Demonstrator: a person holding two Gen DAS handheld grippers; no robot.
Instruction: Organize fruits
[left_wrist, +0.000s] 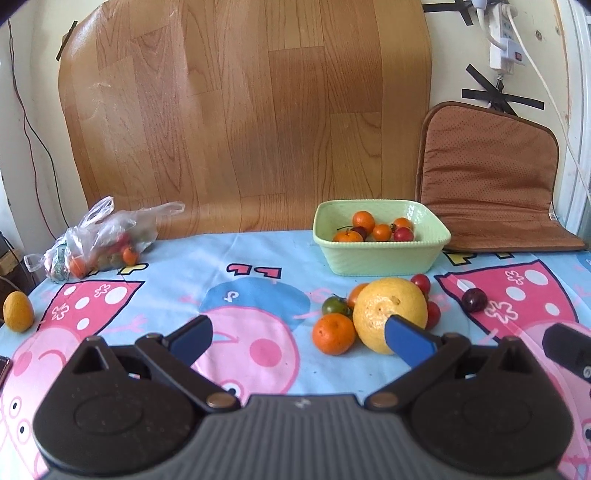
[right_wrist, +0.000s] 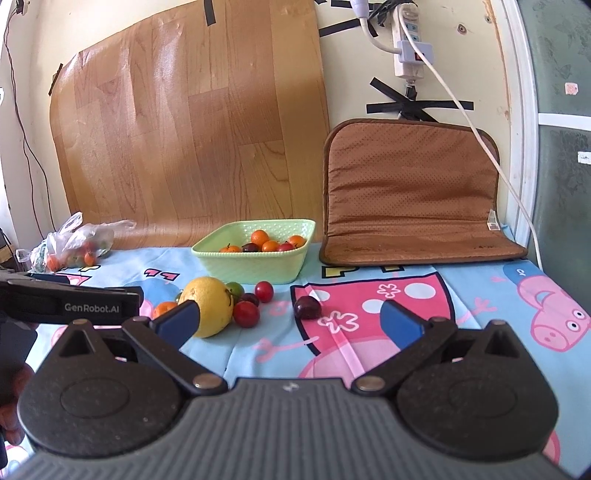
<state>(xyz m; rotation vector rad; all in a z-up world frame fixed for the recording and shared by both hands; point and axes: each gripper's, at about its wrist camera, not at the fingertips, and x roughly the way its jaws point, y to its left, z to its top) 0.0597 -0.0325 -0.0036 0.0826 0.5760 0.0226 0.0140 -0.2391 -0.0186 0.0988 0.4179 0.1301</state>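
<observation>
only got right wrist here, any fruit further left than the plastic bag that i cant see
observer: Yes, one yellow-orange fruit sits alone near the table's left edge, in front of the plastic bag.
operator: is the left gripper open
observer: Yes, the left gripper is open, with nothing between its jaws.
operator: whats the orange thing beside the big yellow fruit
observer: A mandarin, just left of the big yellow citrus, with a green tomato behind it.

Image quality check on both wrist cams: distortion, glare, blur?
Left wrist view: strong fisheye bowing of the wood-pattern sheet and table edges; soft overall, slight sheen on the sheet's upper left; left gripper is open. Right wrist view: same barrel distortion, dark vignette corners; daylight glare on the sheet; green basket and grapefruit are reasonably sharp; right gripper is open.
</observation>
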